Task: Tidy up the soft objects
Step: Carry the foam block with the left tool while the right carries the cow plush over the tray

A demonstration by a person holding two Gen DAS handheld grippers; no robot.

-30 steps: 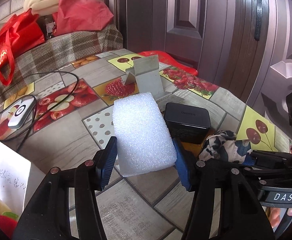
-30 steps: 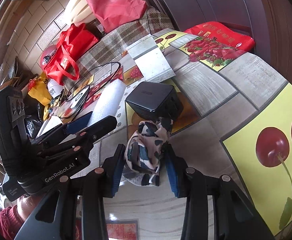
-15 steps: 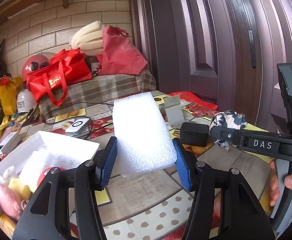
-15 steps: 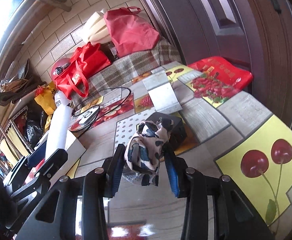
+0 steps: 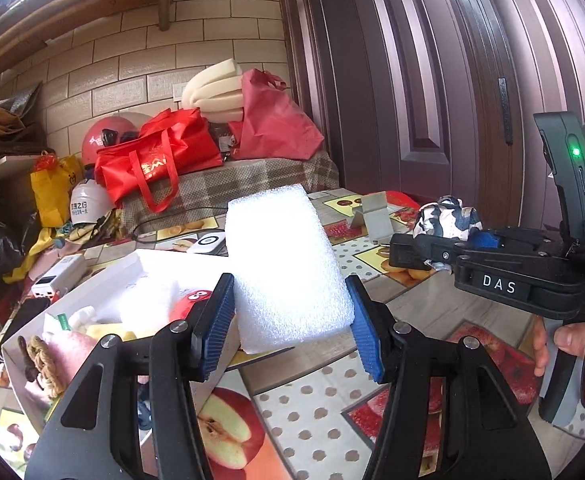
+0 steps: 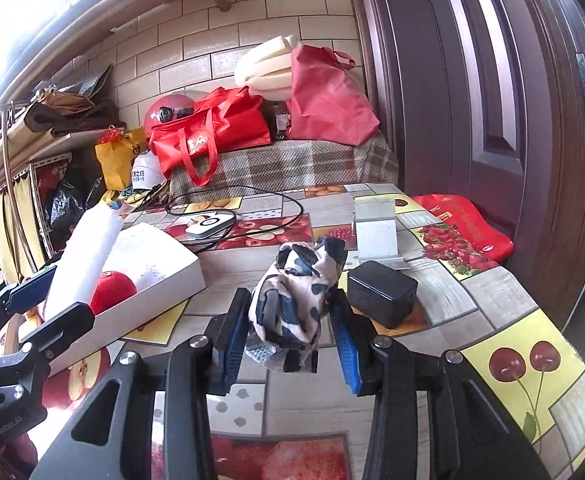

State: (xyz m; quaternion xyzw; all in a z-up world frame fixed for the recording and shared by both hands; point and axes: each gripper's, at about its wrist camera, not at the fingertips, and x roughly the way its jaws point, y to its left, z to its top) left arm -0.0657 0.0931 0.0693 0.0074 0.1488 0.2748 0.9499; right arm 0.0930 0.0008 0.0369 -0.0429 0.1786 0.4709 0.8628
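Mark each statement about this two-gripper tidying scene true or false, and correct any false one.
1. The left gripper clamps a white foam block. True.
2. The right gripper is empty. False: it holds a black-and-white patterned cloth.
3. The white cardboard box contains a red plush toy. True.
4. The black rectangular adapter lies inside the box. False: it sits on the fruit-print tablecloth.

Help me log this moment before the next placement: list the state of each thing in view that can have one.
left gripper: shut on the foam block.
foam block: held above the table.
right gripper: shut on the patterned cloth.
patterned cloth: bunched, held.
white box: open, soft items inside.
black box: closed, on the table.
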